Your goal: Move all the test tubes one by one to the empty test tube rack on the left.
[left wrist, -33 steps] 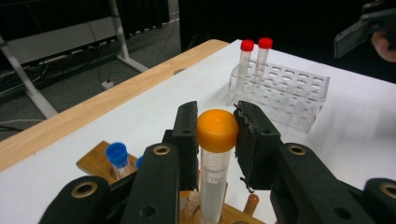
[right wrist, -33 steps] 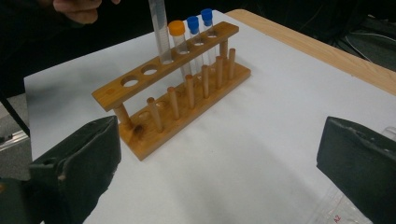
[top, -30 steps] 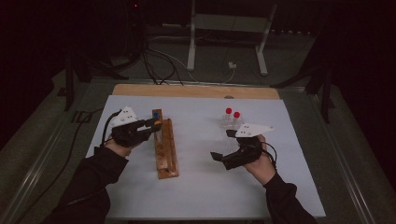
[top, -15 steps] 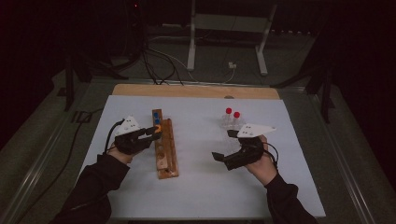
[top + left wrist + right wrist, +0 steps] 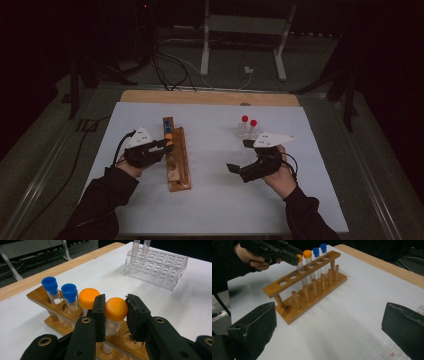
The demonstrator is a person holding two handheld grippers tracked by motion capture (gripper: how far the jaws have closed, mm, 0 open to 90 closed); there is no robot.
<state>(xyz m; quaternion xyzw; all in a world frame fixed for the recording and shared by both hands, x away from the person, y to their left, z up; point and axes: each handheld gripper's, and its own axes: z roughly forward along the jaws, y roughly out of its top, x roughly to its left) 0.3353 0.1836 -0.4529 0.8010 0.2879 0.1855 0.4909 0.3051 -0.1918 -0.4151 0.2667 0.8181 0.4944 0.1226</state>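
Left gripper [image 5: 115, 308] clamped on orange-capped tube [image 5: 116, 310] in wooden rack [image 5: 176, 159], near table's left edge; right gripper [image 5: 329, 330] wide open, empty.

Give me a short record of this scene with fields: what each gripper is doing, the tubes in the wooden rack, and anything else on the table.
left gripper: shut on the cap of an orange-capped tube standing in the wooden rack
right gripper: open, holding nothing, over the white table
rack contents: two blue-capped tubes, two orange-capped
also on table: clear plastic rack with two red-capped tubes
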